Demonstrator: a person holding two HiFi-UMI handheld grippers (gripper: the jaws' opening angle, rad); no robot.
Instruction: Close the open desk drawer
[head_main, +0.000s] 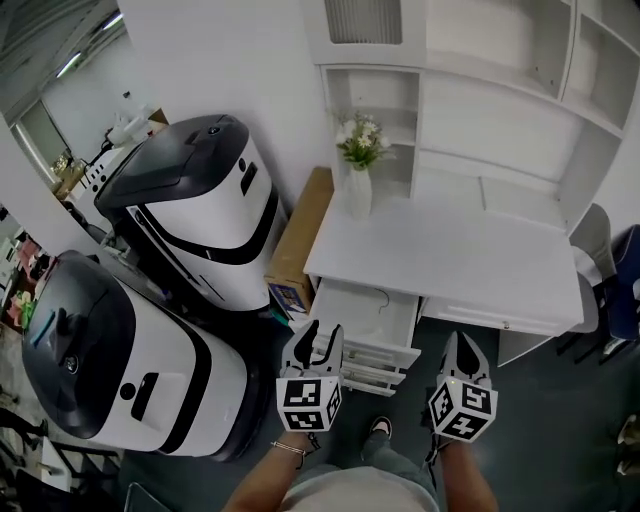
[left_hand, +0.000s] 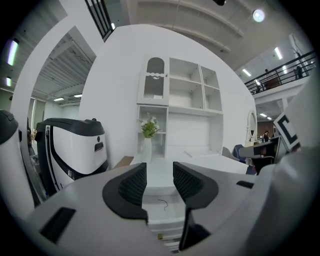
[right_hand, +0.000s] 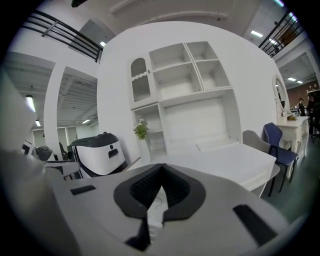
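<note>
The white desk (head_main: 470, 262) has its top drawer (head_main: 366, 318) pulled out on the left side, with a thin curved wire lying inside it. Closed drawers sit below it. My left gripper (head_main: 320, 340) hovers just in front of the drawer's front-left corner, open with nothing between its pads (left_hand: 134, 186). In the left gripper view the drawer (left_hand: 162, 207) shows through the gap between the jaws. My right gripper (head_main: 461, 345) is to the right of the drawer, in front of the desk's knee space, its tips (right_hand: 161, 172) closed together and empty.
A white vase of flowers (head_main: 358, 180) stands at the desk's back left. A cardboard box (head_main: 300, 240) leans beside the desk. Two large white-and-black machines (head_main: 200, 200) (head_main: 110, 370) fill the left. A chair (head_main: 600, 240) stands right. A hutch (head_main: 480, 60) rises above.
</note>
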